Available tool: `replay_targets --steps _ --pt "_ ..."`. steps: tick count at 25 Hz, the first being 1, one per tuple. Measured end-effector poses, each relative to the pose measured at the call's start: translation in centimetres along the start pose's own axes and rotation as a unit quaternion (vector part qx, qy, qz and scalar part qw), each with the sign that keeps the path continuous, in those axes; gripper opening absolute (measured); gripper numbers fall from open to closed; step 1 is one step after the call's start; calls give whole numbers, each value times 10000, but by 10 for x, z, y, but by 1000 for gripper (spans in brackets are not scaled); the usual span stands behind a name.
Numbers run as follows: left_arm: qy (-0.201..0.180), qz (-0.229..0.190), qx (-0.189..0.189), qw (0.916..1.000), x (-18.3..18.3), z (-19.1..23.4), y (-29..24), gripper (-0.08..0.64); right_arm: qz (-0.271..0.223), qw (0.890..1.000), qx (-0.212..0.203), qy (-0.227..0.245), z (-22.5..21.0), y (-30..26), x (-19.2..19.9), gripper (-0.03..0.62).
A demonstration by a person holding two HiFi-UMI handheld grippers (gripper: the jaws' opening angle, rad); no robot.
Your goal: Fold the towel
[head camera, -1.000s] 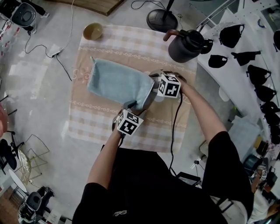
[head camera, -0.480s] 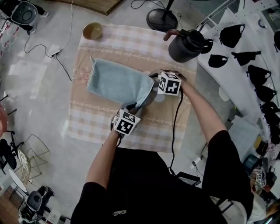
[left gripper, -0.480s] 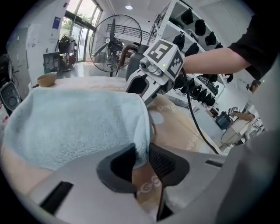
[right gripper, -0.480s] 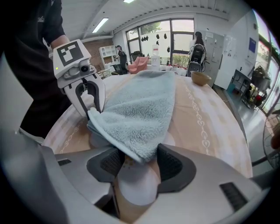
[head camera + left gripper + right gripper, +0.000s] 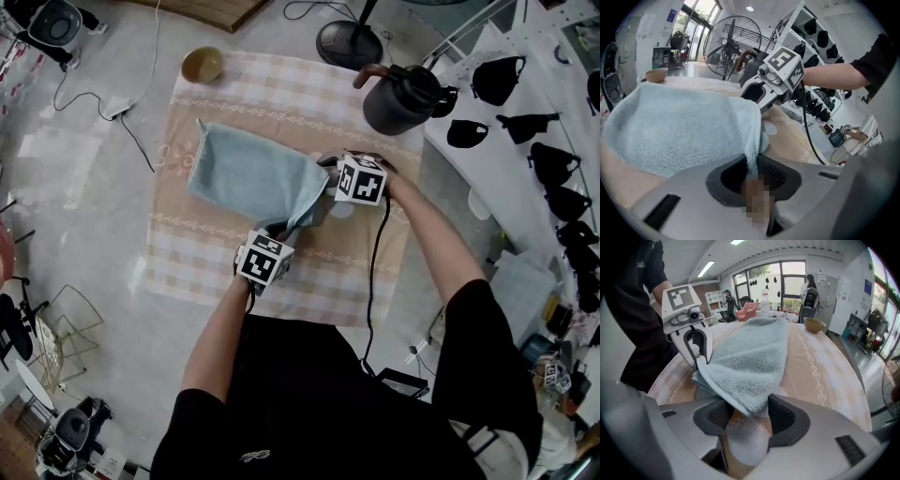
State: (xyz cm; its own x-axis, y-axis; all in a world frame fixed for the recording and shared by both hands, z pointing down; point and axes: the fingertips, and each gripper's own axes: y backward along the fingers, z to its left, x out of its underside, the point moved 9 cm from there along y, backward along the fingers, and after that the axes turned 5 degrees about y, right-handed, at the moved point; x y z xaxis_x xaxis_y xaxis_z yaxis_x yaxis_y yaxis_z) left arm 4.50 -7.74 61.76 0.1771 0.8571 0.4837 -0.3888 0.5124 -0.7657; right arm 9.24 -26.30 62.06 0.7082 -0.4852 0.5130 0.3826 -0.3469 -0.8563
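A light blue towel (image 5: 248, 173) lies folded on a beige checked cloth (image 5: 281, 103), also seen as the towel (image 5: 679, 126) and the towel (image 5: 750, 357) in the gripper views. My left gripper (image 5: 281, 228) is at its near right corner. Its jaws have just been closing, and the left gripper (image 5: 751, 171) now pinches the towel's edge between its pads. My right gripper (image 5: 323, 194) sits at the towel's right corner. The right gripper (image 5: 746, 411) stands wide, with the corner lying loose between its pads. Each gripper sees the other: the right gripper (image 5: 761, 91), the left gripper (image 5: 696, 350).
A tan bowl (image 5: 202, 64) stands at the cloth's far left corner and a black kettle (image 5: 403, 98) at its far right. A fan base (image 5: 347, 42) is beyond. A white table (image 5: 511, 169) with black caps runs along the right. Cables lie on the floor at left.
The left gripper has edged left along the towel's near corner and closed on its edge, raising that corner slightly. The right gripper has stayed where it was.
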Motion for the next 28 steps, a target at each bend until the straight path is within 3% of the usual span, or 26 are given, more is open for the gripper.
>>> replay_targets --steps 2,4,6,9,11,12,18,24,28 --pt "-93 0 89 9999 0 -6 -2 80 -3 10000 -10 -16 -1 -2 0 230" --pt "-218 2 194 9996 0 -13 -6 177 -96 9999 3 -109 -2 -2 2 228" --pt "-315 10 103 9994 0 -13 -8 182 -219 9995 62 -229 -3 -2 4 215" --pt "-288 31 -77 9996 -2 -8 -8 142 -211 9993 97 -305 -3 -1 4 174" --pt "-246 59 -79 9996 -3 -5 -5 63 -122 9995 55 -294 -1 -1 4 152" --pt "-207 68 -31 9998 -3 -4 -4 56 -96 9996 28 -262 -1 -2 2 145" --pt "248 -98 410 9988 -5 5 8 48 74 9997 -24 -235 5 3 -7 77" --pt "69 -215 672 9975 -10 12 23 48 208 9991 -18 -364 4 15 -23 75" --pt "195 -358 970 9945 -11 18 37 48 420 9975 -38 -571 5 23 -39 75"
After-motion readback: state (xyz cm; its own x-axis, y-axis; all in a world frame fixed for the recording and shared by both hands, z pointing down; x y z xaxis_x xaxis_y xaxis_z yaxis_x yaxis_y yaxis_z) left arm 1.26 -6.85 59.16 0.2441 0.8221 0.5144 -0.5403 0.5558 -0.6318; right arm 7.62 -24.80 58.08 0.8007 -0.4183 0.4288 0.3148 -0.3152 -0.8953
